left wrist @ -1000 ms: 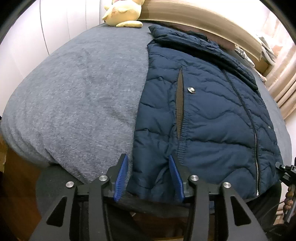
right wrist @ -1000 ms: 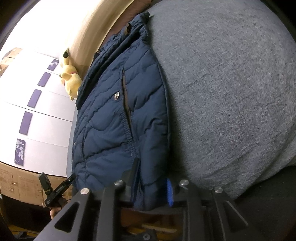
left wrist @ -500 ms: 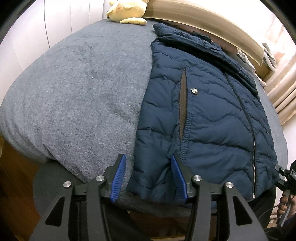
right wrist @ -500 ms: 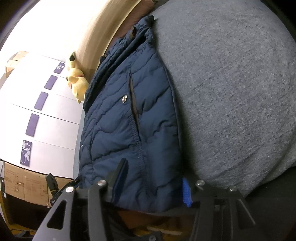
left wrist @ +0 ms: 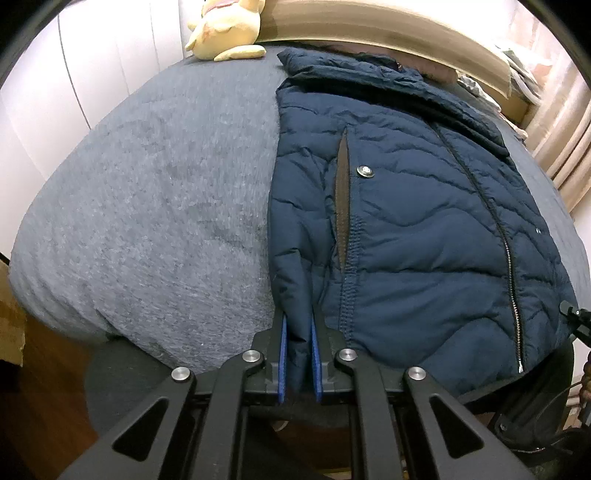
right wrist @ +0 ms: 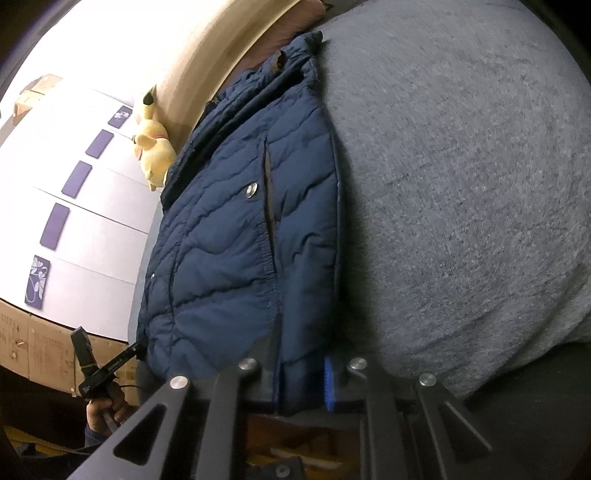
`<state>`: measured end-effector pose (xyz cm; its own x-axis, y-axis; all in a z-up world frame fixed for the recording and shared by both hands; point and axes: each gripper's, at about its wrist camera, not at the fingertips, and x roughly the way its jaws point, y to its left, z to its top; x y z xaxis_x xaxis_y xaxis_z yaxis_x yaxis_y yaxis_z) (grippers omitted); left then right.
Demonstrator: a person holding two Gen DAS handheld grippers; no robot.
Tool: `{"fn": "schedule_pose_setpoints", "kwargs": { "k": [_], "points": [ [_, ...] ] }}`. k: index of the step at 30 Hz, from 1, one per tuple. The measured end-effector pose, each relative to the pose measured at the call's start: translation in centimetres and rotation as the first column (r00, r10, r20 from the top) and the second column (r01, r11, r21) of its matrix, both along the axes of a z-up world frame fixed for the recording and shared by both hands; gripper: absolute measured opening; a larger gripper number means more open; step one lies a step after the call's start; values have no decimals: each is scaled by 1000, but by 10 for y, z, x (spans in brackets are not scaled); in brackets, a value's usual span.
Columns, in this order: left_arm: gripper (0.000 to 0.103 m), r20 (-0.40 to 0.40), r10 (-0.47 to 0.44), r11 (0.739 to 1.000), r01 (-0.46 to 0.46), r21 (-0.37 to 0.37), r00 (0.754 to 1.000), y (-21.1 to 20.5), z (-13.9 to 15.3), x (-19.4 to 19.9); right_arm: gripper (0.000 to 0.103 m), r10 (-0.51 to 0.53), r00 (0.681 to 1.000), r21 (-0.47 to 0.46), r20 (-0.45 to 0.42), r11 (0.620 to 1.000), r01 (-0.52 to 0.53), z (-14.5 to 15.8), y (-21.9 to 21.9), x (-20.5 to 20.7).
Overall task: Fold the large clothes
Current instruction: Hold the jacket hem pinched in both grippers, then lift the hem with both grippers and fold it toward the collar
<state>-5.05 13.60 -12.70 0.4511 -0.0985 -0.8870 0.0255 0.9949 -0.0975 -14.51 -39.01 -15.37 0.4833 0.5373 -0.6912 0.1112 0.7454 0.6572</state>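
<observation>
Currently the left gripper (left wrist: 298, 354) is clamped on the near hem corner of the navy quilted jacket (left wrist: 406, 229), fabric pinched between its blue pads (left wrist: 282, 362). The right gripper (right wrist: 301, 380) is closing on the opposite hem corner, with the jacket's edge between its jaws and the pads pressing the fabric.

The jacket lies flat, front up and zipped, on a bed covered with a grey blanket (left wrist: 159, 206), its collar toward the headboard (left wrist: 388, 26) and its hem at the near edge. A yellow plush toy (left wrist: 225, 29) sits by the headboard, clear of the garment.

Assessment: the body shows no fold yet. Both hem corners appear secured; the lift toward the collar and any later folds remain outstanding.
</observation>
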Motion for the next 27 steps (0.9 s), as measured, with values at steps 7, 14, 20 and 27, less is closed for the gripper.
{"fn": "schedule_pose_setpoints", "kwargs": {
  "k": [7,14,20,27],
  "points": [
    [11,12,-9,1000,9,-10,1000,3,7,-7,17,11,1000,-21,7,1000,-11,8,4,-1],
    [10,35,-2,995,5,-99,999,13,11,-8,16,12,1000,7,17,1000,-12,12,2,-1],
    [9,29,16,977,-10,-212,999,29,15,-7,15,14,998,67,54,998,-18,23,-5,-1],
    [9,66,36,938,-11,-345,997,44,42,-3,15,7,991,152,132,988,-28,46,-13,4]
  ]
}}
